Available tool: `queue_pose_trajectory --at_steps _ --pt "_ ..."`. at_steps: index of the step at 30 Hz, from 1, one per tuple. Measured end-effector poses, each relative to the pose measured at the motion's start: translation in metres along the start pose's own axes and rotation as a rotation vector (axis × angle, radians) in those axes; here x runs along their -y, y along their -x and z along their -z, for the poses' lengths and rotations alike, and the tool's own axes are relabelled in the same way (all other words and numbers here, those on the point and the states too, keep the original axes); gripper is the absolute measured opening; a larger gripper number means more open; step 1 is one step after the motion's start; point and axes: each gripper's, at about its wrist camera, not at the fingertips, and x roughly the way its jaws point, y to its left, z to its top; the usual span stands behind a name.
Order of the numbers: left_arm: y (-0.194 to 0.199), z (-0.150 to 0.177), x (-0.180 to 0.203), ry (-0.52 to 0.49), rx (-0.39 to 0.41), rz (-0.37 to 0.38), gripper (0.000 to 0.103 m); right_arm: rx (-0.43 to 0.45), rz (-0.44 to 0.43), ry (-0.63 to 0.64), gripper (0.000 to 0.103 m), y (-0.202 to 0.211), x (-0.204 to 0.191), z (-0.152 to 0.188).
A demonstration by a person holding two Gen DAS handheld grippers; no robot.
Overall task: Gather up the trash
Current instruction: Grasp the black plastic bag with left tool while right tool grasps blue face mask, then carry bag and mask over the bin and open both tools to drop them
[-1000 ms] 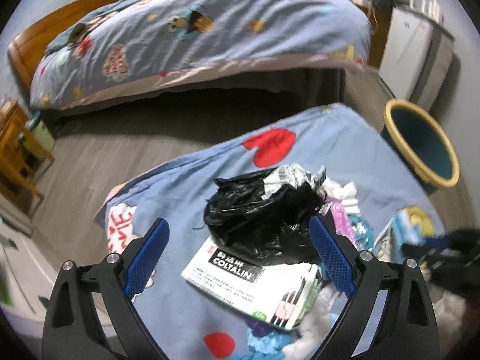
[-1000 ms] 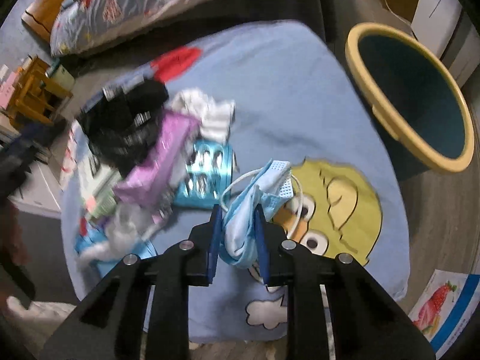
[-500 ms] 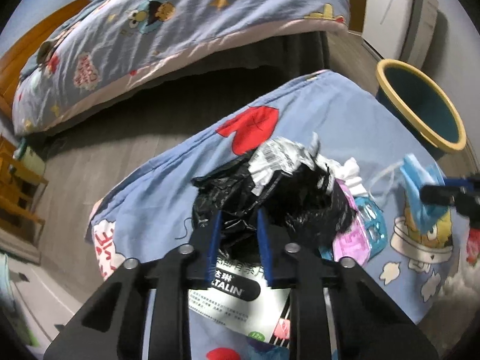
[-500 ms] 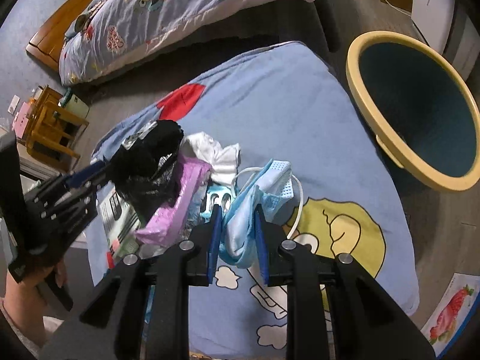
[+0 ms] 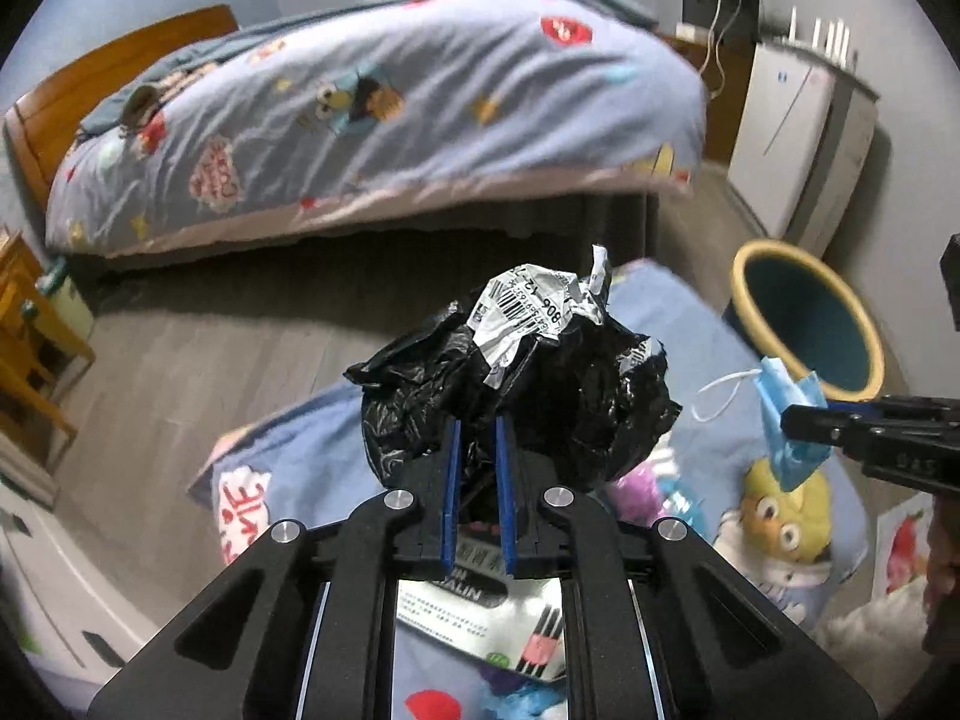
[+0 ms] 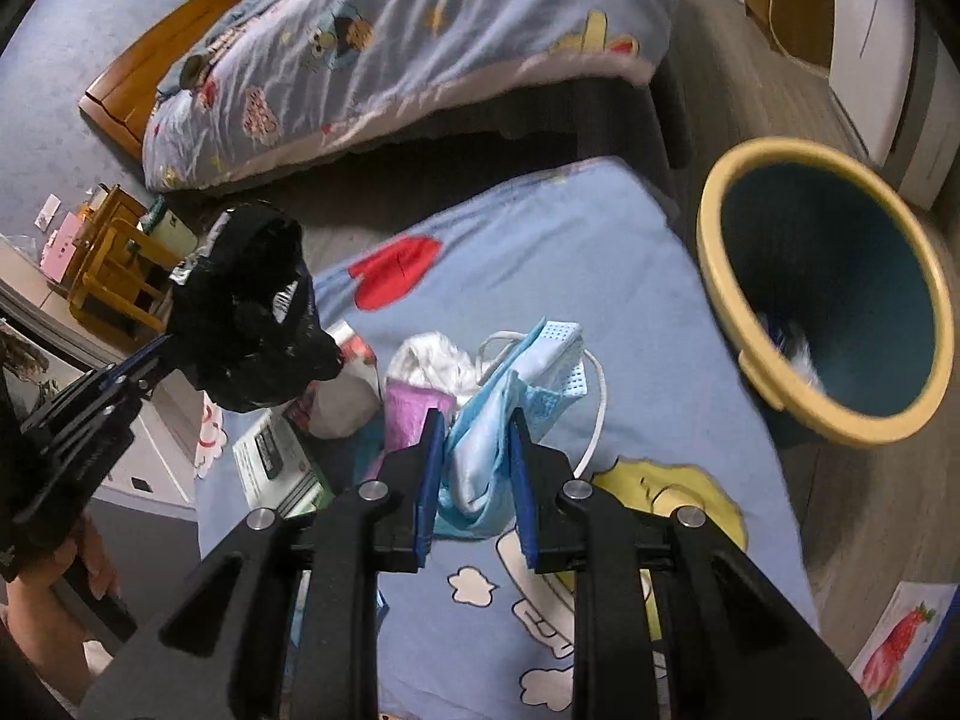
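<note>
Now both grippers loaded, carry-to-bin step.
Left gripper [image 5: 477,450] jaws closing on the black bag [image 5: 528,396], pads already pinching it, bag lifted clear of the blue cloth [image 6: 540,252]; a sec ago jaws stood wide around it while it lay on the pile w/ the white box [image 5: 480,618]. Right gripper [image 6: 471,468] clamped on the blue mask [image 6: 516,396], as before, now held off the cloth. Next: swing both over the bin [image 6: 720,192] at right, then let go inside the rim.
</note>
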Motion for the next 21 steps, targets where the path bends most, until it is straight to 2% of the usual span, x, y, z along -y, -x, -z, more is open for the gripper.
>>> queue_pose_trajectory --at_steps 6,10,15,21 --pt "0.017 -0.017 0.015 0.011 0.062 0.043 0.012 0.084 -0.020 -0.012 0.021 0.038 0.017 -0.024" --pt "0.021 -0.025 0.032 -0.004 0.082 0.066 0.012 0.124 -0.026 0.052 0.021 0.069 0.032 -0.043" --pt "0.025 -0.034 0.060 -0.021 0.099 0.111 0.012 0.195 0.095 0.147 0.021 0.106 0.074 -0.071" --pt "0.014 -0.037 0.115 -0.106 0.080 0.149 0.012 0.198 0.178 0.011 0.021 0.103 0.156 -0.086"
